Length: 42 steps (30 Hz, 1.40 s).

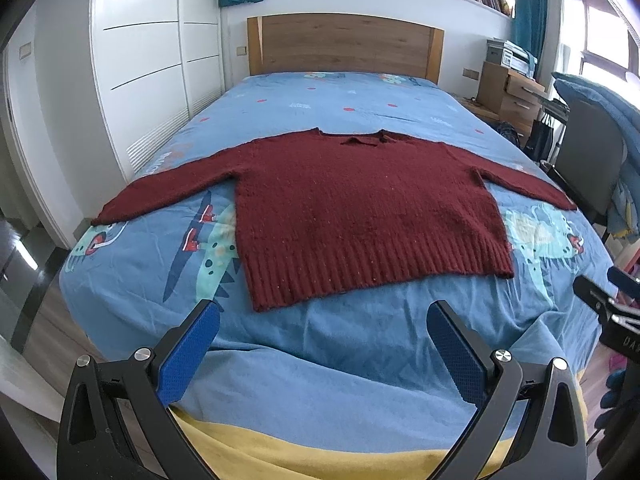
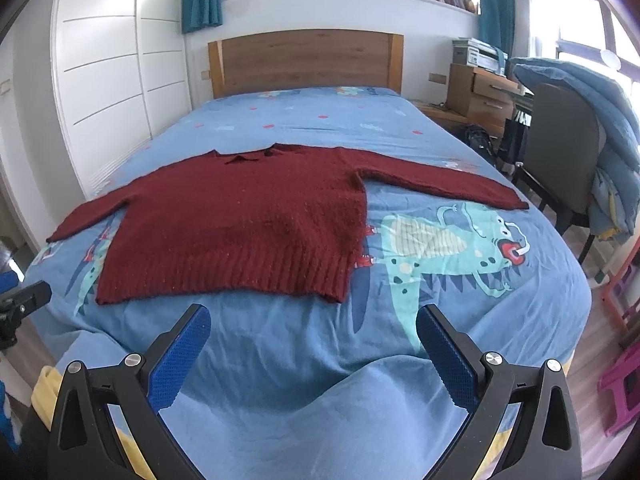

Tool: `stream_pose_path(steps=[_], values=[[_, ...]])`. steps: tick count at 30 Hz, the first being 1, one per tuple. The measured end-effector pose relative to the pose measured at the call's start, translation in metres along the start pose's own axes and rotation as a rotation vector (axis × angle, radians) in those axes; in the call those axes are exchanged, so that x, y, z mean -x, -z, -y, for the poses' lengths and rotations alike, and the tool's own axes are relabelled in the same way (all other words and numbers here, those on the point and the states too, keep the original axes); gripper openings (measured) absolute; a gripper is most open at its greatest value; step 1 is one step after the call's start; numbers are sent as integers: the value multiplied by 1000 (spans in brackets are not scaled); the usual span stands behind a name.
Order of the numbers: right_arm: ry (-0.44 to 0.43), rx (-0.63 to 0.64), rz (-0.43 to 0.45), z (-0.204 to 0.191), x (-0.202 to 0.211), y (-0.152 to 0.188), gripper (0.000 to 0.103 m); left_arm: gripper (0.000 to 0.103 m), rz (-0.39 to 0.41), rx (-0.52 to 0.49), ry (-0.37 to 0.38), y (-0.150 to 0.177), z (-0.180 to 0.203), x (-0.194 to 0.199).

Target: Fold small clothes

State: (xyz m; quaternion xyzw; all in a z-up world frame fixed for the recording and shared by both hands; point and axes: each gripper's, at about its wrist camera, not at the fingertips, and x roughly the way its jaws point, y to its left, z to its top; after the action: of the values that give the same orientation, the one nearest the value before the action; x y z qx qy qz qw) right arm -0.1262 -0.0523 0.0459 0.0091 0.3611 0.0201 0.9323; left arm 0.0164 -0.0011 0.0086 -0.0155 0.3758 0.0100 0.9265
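A dark red knitted sweater (image 1: 360,212) lies flat on the blue bed, sleeves spread out to both sides, ribbed hem nearest me. It also shows in the right wrist view (image 2: 240,224). My left gripper (image 1: 324,312) is open and empty, hovering just short of the hem near the foot of the bed. My right gripper (image 2: 312,316) is open and empty, just short of the hem's right corner. The right gripper's body shows at the right edge of the left wrist view (image 1: 608,304).
The bed (image 1: 340,360) has a blue dinosaur-print sheet and a wooden headboard (image 1: 344,44). White wardrobe (image 1: 144,60) on the left. A chair draped with a blue blanket (image 2: 576,132) and wooden drawers (image 2: 484,96) stand on the right.
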Motion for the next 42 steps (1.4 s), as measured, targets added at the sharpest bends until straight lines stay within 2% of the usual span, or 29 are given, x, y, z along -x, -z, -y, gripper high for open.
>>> stream_pose_path(steps=[25, 36, 42], values=[[-33, 53, -10, -5, -11, -15, 103, 102, -22, 40, -52, -10, -15, -5], [45, 40, 4, 13, -15, -29, 103, 102, 67, -21, -130, -11, -17, -3], [106, 13, -7, 24, -20, -42, 103, 102, 77, -25, -120, -11, -29, -13]])
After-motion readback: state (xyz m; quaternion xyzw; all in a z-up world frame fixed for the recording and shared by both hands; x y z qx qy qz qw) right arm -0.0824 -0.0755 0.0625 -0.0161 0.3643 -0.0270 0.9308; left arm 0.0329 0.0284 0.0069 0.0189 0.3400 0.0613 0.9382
